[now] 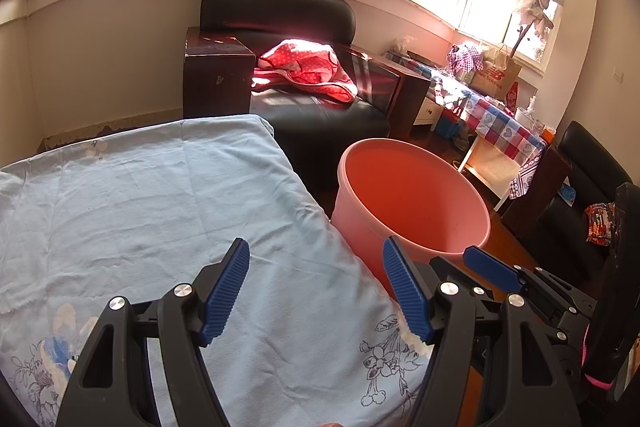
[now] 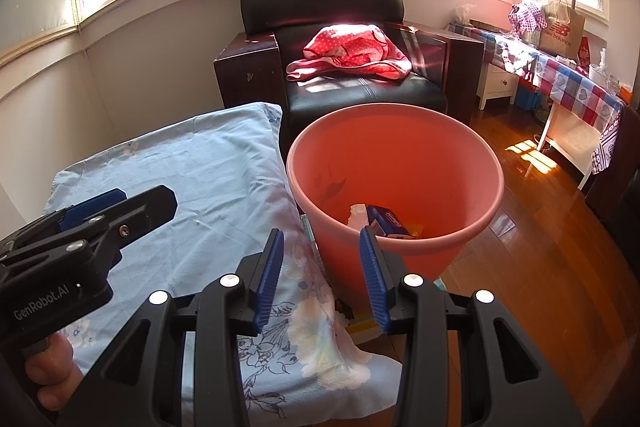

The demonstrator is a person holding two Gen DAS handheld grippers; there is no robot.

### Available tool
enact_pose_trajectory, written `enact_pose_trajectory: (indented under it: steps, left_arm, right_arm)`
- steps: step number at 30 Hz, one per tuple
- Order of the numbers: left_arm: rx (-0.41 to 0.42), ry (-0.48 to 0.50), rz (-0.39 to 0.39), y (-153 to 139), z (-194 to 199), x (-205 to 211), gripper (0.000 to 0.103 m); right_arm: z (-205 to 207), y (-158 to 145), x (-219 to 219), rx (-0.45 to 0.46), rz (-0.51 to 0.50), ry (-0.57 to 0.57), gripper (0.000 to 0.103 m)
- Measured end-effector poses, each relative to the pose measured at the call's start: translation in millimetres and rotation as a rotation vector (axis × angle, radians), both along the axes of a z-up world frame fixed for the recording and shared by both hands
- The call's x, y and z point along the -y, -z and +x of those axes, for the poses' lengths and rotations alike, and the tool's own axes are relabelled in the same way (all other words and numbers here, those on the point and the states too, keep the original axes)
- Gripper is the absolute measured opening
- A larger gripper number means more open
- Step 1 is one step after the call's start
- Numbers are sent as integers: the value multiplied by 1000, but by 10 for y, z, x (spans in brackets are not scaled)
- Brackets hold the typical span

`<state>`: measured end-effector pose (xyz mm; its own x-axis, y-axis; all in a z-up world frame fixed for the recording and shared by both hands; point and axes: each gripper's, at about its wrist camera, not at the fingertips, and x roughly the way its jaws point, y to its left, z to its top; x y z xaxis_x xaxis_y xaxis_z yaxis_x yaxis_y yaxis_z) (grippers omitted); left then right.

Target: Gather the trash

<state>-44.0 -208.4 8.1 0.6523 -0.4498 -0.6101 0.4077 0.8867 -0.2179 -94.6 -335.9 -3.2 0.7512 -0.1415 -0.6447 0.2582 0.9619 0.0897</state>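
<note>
I held the right gripper (image 2: 322, 275) half open and empty, aimed at the near rim of the bin (image 2: 394, 163), likely because its load was dropped. The left gripper (image 1: 316, 291) gaped wide, empty, over the sheet (image 1: 160, 203) left of the bin. Trash lay in the bin's bottom: a blue box (image 2: 386, 221) and a white wad (image 2: 358, 213). More scraps (image 2: 362, 325) lay by the bin's foot.
</note>
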Motion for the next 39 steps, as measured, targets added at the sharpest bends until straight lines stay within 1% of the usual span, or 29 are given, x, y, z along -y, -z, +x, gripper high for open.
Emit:
enact_pose_trajectory:
  steps: [39]
  left_arm:
    - [-1, 3, 8, 36, -12, 1, 67]
  right_arm:
    - [-4, 58, 4, -10, 0, -2, 40]
